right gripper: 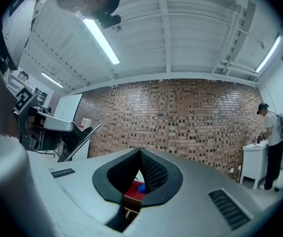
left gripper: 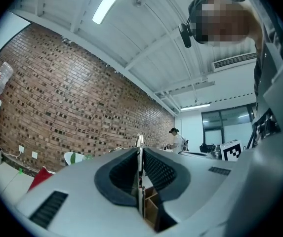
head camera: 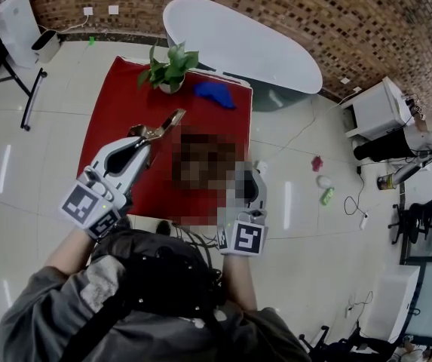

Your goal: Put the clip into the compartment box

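Note:
A brass-coloured metal clip [head camera: 163, 127] sticks out past the tip of my left gripper [head camera: 142, 139], which is shut on it above the red table [head camera: 110, 119]. In the left gripper view the clip [left gripper: 139, 147] shows as a thin upright strip pinched between the dark pads [left gripper: 124, 174]. Below them lie the wooden cells of the compartment box [left gripper: 153, 209]. My right gripper [head camera: 250, 181] hangs over the table's near right part, its jaws closed together with nothing in them. A corner of the box [right gripper: 130, 201] shows beneath it. A blurred patch covers the box in the head view.
A potted plant [head camera: 169, 70] and a blue thing [head camera: 214, 93] sit at the table's far end. Behind stands a white oval table [head camera: 238, 44], and a white cabinet [head camera: 378, 108] stands to the right. Small items [head camera: 323, 187] lie on the tiled floor.

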Available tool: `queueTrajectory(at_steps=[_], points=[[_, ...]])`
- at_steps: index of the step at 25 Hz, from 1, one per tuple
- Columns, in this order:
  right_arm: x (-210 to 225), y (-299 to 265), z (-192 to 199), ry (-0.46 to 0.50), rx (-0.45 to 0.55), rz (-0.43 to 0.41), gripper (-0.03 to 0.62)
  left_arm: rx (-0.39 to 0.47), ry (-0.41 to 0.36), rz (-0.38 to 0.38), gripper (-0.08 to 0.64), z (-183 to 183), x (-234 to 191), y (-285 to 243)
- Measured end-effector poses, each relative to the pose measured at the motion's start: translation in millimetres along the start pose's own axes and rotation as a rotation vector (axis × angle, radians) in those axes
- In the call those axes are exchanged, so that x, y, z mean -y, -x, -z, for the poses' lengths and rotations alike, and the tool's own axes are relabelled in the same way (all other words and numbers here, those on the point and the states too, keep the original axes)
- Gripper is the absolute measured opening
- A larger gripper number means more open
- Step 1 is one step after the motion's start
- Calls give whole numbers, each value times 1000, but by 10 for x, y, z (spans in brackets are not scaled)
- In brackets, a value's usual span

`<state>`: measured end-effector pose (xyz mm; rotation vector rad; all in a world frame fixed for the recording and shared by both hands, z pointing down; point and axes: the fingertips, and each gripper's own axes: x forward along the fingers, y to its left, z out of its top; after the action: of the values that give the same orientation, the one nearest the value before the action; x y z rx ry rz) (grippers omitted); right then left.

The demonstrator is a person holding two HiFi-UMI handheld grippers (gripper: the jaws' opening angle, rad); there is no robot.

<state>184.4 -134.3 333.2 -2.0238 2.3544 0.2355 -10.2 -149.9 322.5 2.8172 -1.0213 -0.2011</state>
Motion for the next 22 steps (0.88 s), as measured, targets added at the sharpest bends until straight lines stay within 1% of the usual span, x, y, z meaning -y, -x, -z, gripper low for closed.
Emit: queueTrajectory(at_steps=[6, 10, 16, 22], points=[[406, 34, 122, -2, -13, -13, 5, 16, 56, 0, 51, 347, 236, -409], [632, 8, 249, -5, -29, -16, 3, 5, 64, 0, 51, 617, 288, -703], [824, -60, 478, -21, -54, -26, 3, -32, 87, 30, 51, 1072, 348, -1052], [861, -107, 578, -29, -71, -19, 4, -107, 106, 49, 51, 1508, 297, -1153]])
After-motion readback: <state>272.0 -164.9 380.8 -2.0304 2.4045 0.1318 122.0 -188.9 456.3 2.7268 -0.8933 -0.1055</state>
